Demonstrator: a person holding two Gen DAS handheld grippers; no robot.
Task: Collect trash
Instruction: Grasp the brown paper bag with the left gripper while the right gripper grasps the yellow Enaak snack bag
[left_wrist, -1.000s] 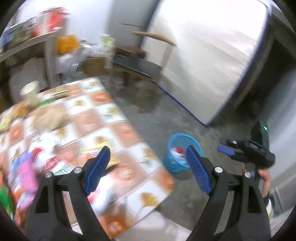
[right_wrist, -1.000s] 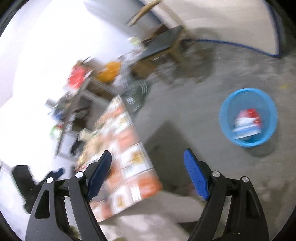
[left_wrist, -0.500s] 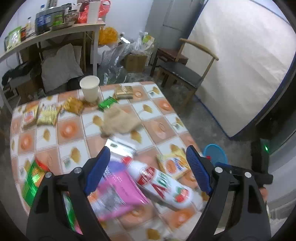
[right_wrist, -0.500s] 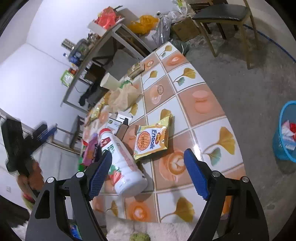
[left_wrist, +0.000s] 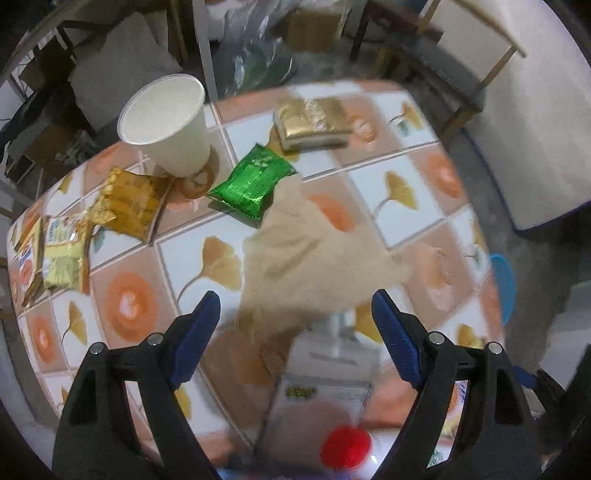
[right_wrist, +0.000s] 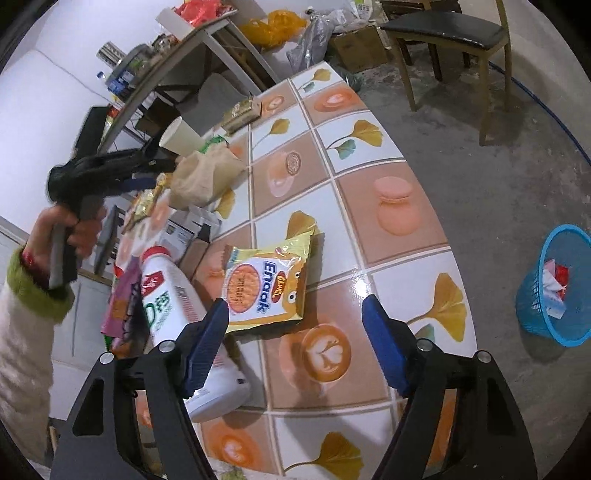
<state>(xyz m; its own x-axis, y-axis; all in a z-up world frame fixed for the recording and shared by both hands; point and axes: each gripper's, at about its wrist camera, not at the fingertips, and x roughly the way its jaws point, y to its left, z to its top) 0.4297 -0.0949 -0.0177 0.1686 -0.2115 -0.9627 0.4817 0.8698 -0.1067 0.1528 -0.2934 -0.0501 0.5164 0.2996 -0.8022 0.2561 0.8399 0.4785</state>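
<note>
Crumpled paper bag (left_wrist: 306, 266) now nearer, left tongs (left_wrist: 291, 325) advanced, spread wide

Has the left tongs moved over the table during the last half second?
Yes. The left tongs have pushed forward across the table: the paper cup and crumpled brown paper now loom much closer.

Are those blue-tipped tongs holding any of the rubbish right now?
No. Both the left tongs and right tongs are open and empty above the table.
</note>
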